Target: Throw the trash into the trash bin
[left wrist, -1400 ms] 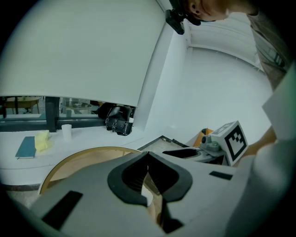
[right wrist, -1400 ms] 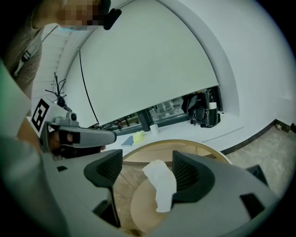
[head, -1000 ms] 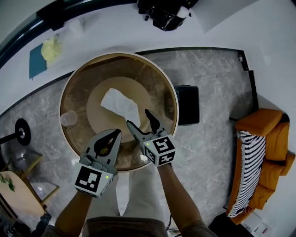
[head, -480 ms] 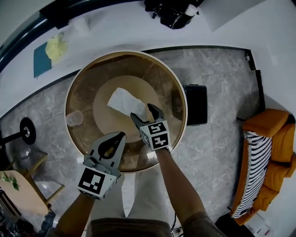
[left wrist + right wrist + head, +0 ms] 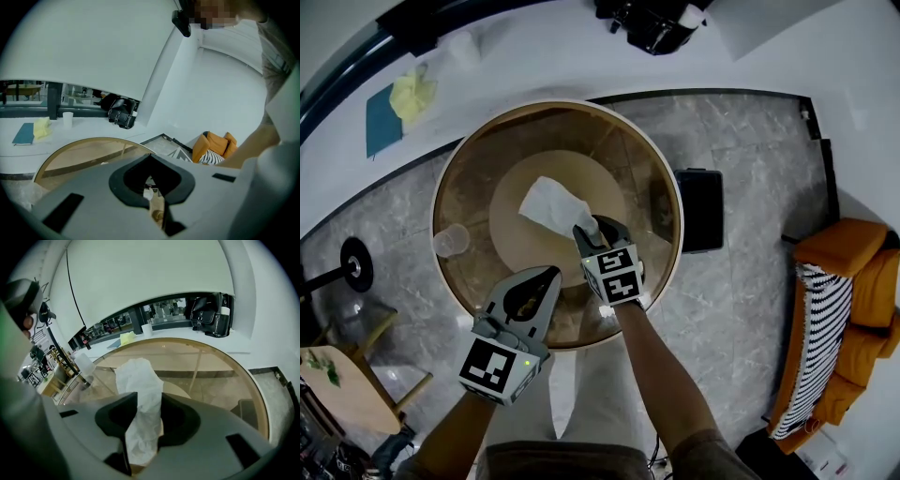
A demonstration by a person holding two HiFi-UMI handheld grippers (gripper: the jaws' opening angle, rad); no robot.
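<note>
Head view shows your left gripper [image 5: 548,274] over the near rim of the round table [image 5: 670,187], jaws pressed together on nothing I can make out. Further right, the tissue [image 5: 551,206], a soft white crumpled wad, lies on the smooth glass top. Your right gripper [image 5: 596,228] has just been closing its jaws on the wad's near end, and they pinch it. You're at the pick-up. Next, I judge, lift it clear and carry it right to the black, boxy trash bin [image 5: 700,211], on the floor just beside the table.
</note>
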